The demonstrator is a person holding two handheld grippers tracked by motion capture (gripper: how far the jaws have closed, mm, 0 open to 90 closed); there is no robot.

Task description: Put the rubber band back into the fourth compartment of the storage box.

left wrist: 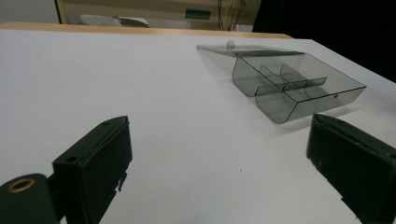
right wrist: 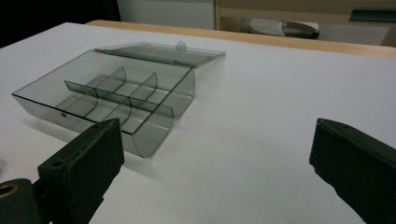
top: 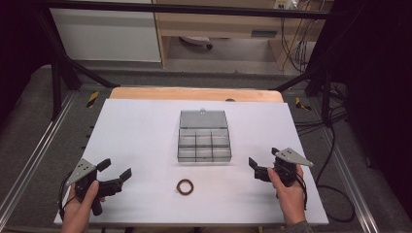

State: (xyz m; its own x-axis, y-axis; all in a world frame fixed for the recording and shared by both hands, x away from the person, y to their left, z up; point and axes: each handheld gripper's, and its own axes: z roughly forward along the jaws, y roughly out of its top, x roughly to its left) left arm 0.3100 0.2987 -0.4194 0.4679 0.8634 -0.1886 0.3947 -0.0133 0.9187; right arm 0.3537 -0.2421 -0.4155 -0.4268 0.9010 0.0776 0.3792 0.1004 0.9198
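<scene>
Hands hold both tools above the smooth white counter (top: 145,131). The left black hand-held gripper (top: 116,171) stands wide, gripping nothing. Ahead of it to its right sits a smoky transparent plastic compartment box (top: 204,142), lid folded back flat, curved dividers, compartments bare. A small brown ring (top: 185,186) lies between the tools. The right black hand-held gripper (top: 261,164) gapes wide too, empty.
</scene>
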